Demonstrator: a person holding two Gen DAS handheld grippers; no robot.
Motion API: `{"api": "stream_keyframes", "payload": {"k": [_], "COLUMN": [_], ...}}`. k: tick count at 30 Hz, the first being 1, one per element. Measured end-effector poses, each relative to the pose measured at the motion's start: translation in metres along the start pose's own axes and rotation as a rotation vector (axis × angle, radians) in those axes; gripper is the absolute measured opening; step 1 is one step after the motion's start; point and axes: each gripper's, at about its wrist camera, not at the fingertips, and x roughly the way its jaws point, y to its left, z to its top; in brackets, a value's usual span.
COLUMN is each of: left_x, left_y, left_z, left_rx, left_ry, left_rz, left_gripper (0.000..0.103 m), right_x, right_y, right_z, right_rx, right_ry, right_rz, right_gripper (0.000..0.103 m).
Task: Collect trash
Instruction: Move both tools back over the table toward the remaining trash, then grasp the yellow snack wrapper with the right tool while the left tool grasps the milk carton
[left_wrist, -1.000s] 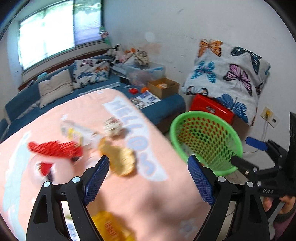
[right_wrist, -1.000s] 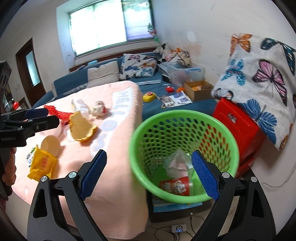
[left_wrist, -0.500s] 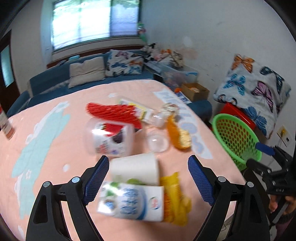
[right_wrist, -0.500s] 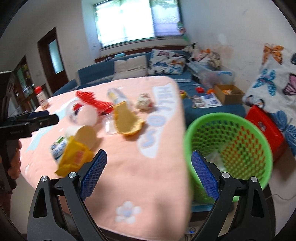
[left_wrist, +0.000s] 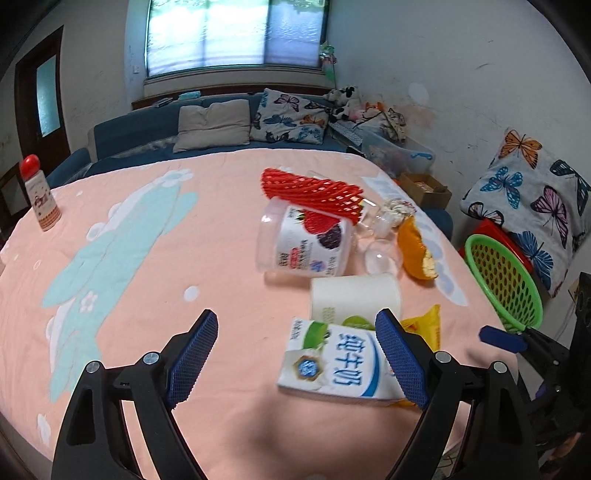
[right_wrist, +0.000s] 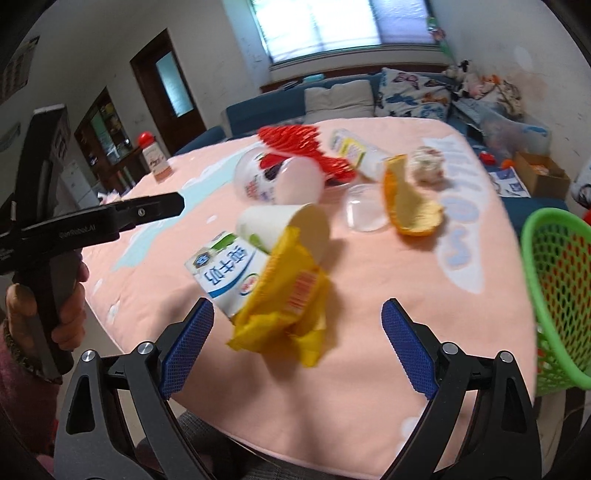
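Note:
Trash lies in a pile on the pink tablecloth (left_wrist: 147, 280): a milk carton (left_wrist: 332, 365), a white paper cup (left_wrist: 354, 295), a yellow wrapper (right_wrist: 291, 295), a clear berry tub (left_wrist: 306, 240), red foam net (left_wrist: 314, 192) and orange peel (left_wrist: 415, 247). My left gripper (left_wrist: 295, 328) hangs open just short of the carton, with its right finger over the carton's edge. My right gripper (right_wrist: 297, 314) is wide, its jaws closing. The wrapper lies just ahead between its fingers and the pads do not touch it. The green basket (right_wrist: 554, 288) stands off the table's right edge.
A red-capped bottle (left_wrist: 40, 199) stands at the table's far left. A clear dome lid (left_wrist: 380, 258) and crumpled tissue (left_wrist: 399, 212) lie by the peel. Behind are a blue sofa (left_wrist: 147, 133) with pillows, a cardboard box (left_wrist: 424, 188) and a butterfly cushion (left_wrist: 535, 195) on a red stool.
Both grippers swung left, away from the green basket and over to the trash pile. The carton and wrapper now lie close in front of the fingers. Nothing was taken hold of.

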Motion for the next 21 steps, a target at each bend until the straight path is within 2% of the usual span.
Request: {"api": "stream_keyframes", "payload": {"k": [3, 10, 15, 18, 21], "left_x": [-0.001, 0.002, 0.008, 0.011, 0.012], "left_y": [0.008, 0.020, 0.019, 0.017, 0.013], "left_z": [-0.004, -0.010, -0.014, -0.019, -0.023], "left_rx": [-0.011, -0.029, -0.018, -0.006, 0.008], "left_ry": [0.003, 0.016, 0.036, 0.047, 0.054], "left_rz": [0.004, -0.004, -0.027, -0.040, -0.047], "left_gripper": [0.084, 0.084, 0.085, 0.088, 0.090], "right_x": [0.012, 0.033, 0.037, 0.045, 0.048], "right_y": [0.005, -0.003, -0.012, -0.016, -0.017], "right_z": [0.001, -0.002, -0.003, -0.001, 0.000], "right_rx": [0.002, 0.023, 0.048, 0.064, 0.062], "right_ry": [0.024, 0.075, 0.092, 0.104, 0.103], "right_rz": [0.000, -0.046, -0.073, -0.066, -0.065], "right_gripper": [0.083, 0.065, 0.058, 0.054, 0.042]}}
